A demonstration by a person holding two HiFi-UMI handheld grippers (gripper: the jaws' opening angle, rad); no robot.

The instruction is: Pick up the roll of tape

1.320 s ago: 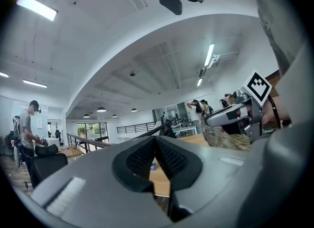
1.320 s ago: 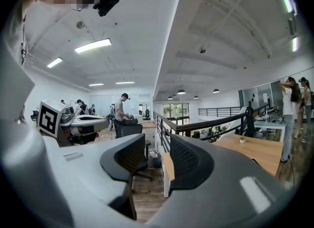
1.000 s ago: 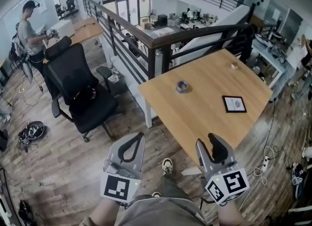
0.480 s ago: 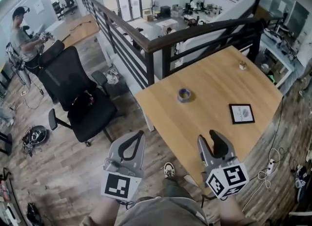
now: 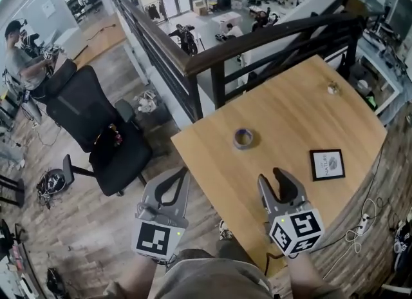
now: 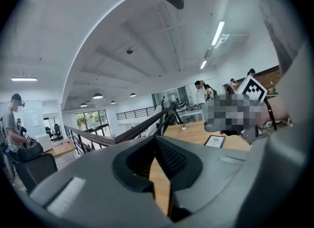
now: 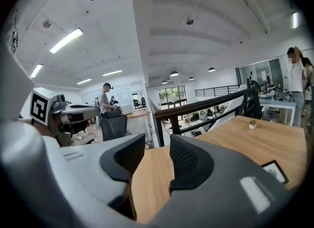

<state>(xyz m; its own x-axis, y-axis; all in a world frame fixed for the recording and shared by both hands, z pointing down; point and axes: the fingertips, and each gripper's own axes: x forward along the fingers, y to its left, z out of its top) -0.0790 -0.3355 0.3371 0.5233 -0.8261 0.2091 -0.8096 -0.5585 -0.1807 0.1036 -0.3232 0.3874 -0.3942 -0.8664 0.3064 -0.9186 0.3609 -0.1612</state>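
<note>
No legible text or labels

Head view steeply down, gripper views level, sharing table (image 5: 290, 117)

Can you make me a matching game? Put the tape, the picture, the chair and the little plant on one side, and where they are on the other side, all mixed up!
1. tape
2. picture
3. chair
4. plant

A. on the floor, left of the table
B. at the table's far corner
C. on the table, toward its left side
D. lying flat on the table, toward its right edge

Pairs: 1-C, 2-D, 3-A, 4-B
</note>
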